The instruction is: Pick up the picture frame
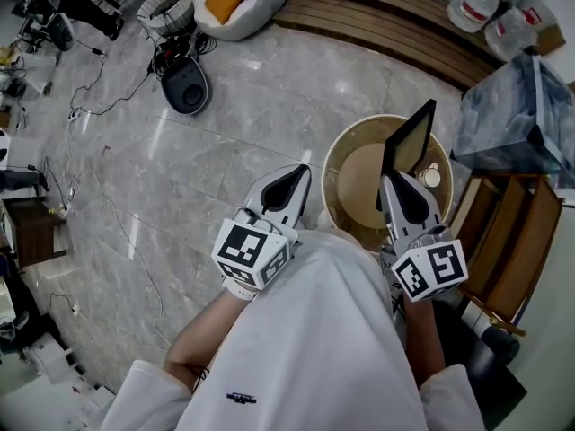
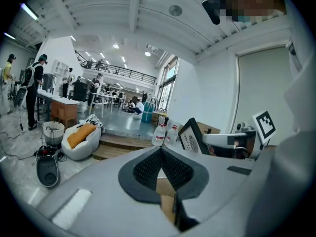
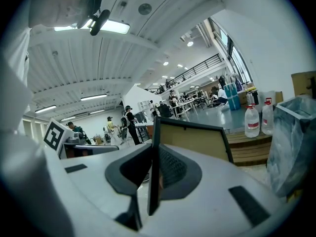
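Note:
The picture frame (image 1: 409,137) has a black border and stands on edge above the round tan table (image 1: 346,164). My right gripper (image 1: 388,180) is shut on the frame's lower edge. In the right gripper view the picture frame (image 3: 197,139) shows its tan back, with its black edge clamped between the jaws of my right gripper (image 3: 153,169). My left gripper (image 1: 301,173) hovers just left of the table, shut and holding nothing. From the left gripper view, the left gripper (image 2: 160,154) has its pads together, and the picture frame (image 2: 193,136) shows its front off to the right.
A small white object (image 1: 431,176) lies on the table. A plastic-covered box (image 1: 512,115) and a wooden chair (image 1: 508,241) stand to the right. Water jugs (image 1: 476,3) sit on a wooden platform (image 1: 377,25). A black device (image 1: 186,83) and cables lie on the floor.

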Available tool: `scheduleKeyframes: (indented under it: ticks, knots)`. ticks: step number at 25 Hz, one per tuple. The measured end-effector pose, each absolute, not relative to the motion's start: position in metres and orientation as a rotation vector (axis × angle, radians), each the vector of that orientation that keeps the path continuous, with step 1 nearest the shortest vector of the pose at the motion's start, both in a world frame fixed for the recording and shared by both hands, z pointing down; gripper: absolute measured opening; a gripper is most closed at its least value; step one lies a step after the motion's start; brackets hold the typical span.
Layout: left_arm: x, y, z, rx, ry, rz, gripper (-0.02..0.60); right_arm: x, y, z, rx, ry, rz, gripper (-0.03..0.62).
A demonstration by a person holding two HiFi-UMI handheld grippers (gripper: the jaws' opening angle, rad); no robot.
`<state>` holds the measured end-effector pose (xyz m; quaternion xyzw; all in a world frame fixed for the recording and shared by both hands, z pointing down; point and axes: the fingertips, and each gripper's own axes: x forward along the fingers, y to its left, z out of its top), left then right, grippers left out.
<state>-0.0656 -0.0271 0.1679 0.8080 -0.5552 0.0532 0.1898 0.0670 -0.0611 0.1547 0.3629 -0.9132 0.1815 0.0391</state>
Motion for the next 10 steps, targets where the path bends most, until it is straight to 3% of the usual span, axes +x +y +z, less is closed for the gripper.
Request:
scheduleKeyframes:
  ticks: [10]
  knots:
    - [-0.0615,-0.0306,0.1677,2.280,-1.560,0.162,0.003,0.0738,-0.0609,0.1602,1.129,-2.792,0.571,0.037]
